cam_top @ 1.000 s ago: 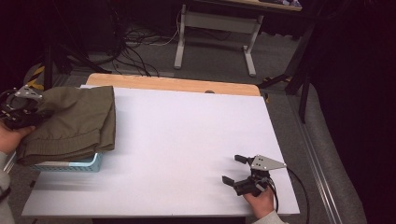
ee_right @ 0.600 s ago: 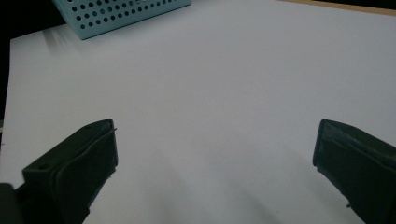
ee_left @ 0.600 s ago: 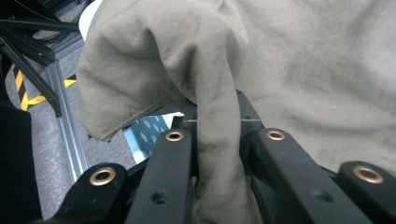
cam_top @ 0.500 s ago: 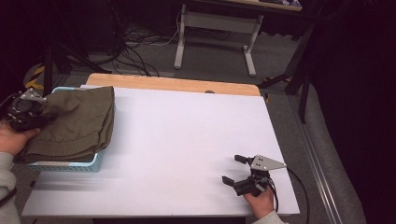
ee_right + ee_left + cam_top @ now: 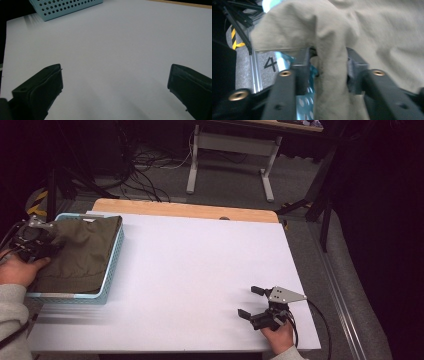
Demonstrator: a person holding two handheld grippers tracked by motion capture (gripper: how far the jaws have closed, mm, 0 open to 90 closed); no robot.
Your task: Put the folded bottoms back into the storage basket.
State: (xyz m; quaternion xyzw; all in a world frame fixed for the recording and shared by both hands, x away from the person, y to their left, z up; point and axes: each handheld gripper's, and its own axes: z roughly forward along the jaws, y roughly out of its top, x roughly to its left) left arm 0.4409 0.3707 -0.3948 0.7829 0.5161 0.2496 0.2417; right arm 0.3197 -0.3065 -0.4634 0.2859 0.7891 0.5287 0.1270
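At the far left edge of the white table (image 5: pixel 200 270), a light blue perforated basket (image 5: pixel 111 265) holds a folded olive-green cloth (image 5: pixel 82 252) that fills most of it. The left gripper (image 5: pixel 42 247), held in the person's left hand (image 5: pixel 17 270), sits at the basket's left side, touching the cloth. In the left gripper view, its two black fingers (image 5: pixel 299 65) are closed most of the way around a bunched fold of the cloth (image 5: pixel 332 75), pinching it between them, with the basket's blue wall (image 5: pixel 307 100) just beneath. The middle of the table is bare white. At the near right corner, well apart from the basket, the right gripper (image 5: pixel 252 302) rests low over the table in the person's right hand (image 5: pixel 277 337). In the right gripper view, its fingers (image 5: pixel 42 87) are spread wide with nothing between them, and the basket's corner (image 5: pixel 65 7) shows at the top left.
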